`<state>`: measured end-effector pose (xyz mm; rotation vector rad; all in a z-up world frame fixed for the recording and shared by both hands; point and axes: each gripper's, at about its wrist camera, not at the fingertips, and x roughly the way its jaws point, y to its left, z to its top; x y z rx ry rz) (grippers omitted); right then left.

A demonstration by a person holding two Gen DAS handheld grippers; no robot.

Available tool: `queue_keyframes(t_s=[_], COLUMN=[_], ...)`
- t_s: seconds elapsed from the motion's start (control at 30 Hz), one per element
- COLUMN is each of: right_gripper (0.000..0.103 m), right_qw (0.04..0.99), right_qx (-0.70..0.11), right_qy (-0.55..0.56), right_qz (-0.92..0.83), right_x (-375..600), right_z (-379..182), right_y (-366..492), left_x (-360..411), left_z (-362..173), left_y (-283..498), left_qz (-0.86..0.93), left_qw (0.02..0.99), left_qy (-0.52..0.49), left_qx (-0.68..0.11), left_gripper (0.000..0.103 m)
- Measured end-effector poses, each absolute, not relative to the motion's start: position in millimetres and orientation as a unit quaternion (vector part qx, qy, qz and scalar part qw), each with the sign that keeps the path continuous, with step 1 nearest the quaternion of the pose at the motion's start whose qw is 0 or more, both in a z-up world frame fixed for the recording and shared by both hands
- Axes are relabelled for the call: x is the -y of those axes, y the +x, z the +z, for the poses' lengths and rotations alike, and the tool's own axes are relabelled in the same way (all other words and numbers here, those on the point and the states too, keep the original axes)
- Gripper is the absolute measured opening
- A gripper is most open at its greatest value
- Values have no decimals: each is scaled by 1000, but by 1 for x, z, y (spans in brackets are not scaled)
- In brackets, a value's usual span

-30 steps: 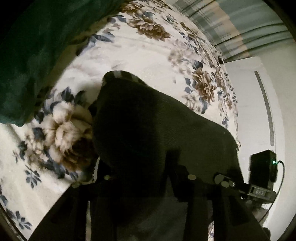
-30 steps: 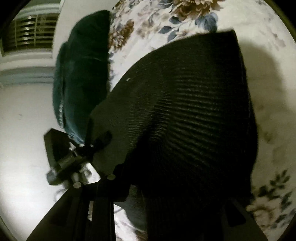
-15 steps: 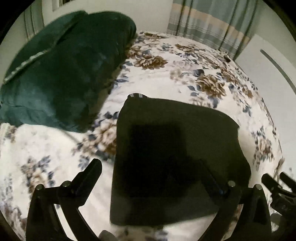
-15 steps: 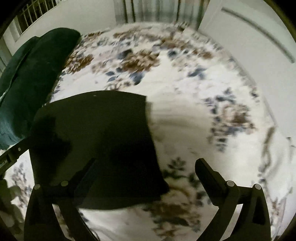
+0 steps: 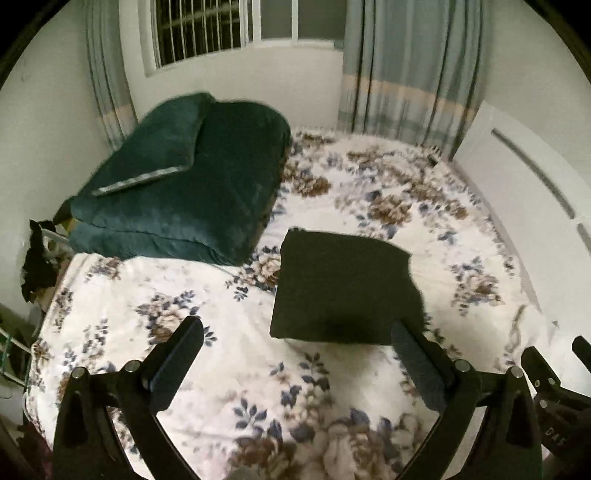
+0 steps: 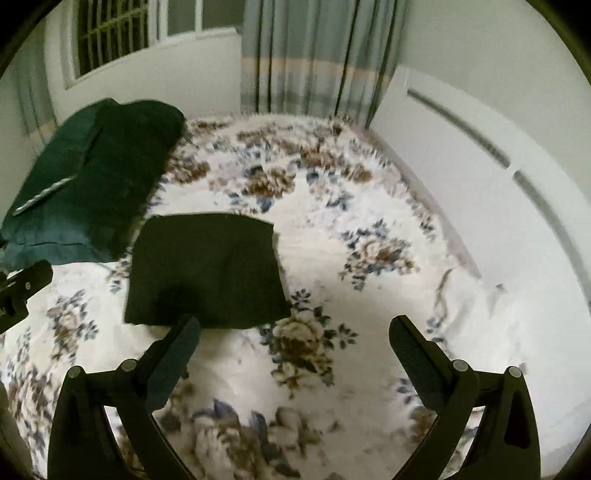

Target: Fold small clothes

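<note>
A black garment (image 5: 343, 288) lies folded into a flat rectangle on the floral bedspread (image 5: 221, 325); it also shows in the right wrist view (image 6: 207, 269). My left gripper (image 5: 295, 332) is open and empty, held above the bed on the near side of the garment. My right gripper (image 6: 295, 332) is open and empty, to the right of the garment and raised above the bedspread (image 6: 332, 240). Neither gripper touches the cloth.
A folded dark green blanket (image 5: 184, 188) sits at the bed's far left, also in the right wrist view (image 6: 88, 184). A white panel (image 5: 524, 206) borders the bed's right side. Curtains (image 5: 410, 62) and a barred window (image 5: 199, 29) stand behind.
Both grippers let go of the black garment, opened, and drew back and up from it. The garment now lies folded flat on the bed.
</note>
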<state>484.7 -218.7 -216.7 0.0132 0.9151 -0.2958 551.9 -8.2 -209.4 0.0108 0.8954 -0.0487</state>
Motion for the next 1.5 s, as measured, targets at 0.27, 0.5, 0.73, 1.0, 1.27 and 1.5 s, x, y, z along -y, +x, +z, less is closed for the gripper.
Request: queue_keyframes(t_s=[0.27, 0.5, 0.73, 1.0, 1.27, 1.5], right_gripper=[103, 103, 103, 103, 103, 103], right_qw=[918, 936, 947, 951, 950, 949], right_qx=[-373, -335, -307, -296, -296, -301], right_qy=[-2, -5, 1, 2, 3, -3], right_qz=[-133, -111, -96, -94, -96, -92], right_x=[197, 181, 172, 172, 170, 174], right_z=[-82, -4, 44, 63, 65, 73], right_y=[373, 294, 233, 201, 192, 182], left_x=[3, 0, -2, 1, 4, 3], left_z=[-114, -58, -34, -21, -20, -18], left_y=[459, 395, 353, 328, 320, 319], left_qz=[-28, -24, -23, -21, -7, 4], left_qw=[921, 937, 943, 947, 944, 943], left_qy=[14, 18, 12, 15, 14, 12], left_qx=[-388, -349, -332, -321, -330, -333], left_gripper=[103, 103, 103, 103, 103, 103])
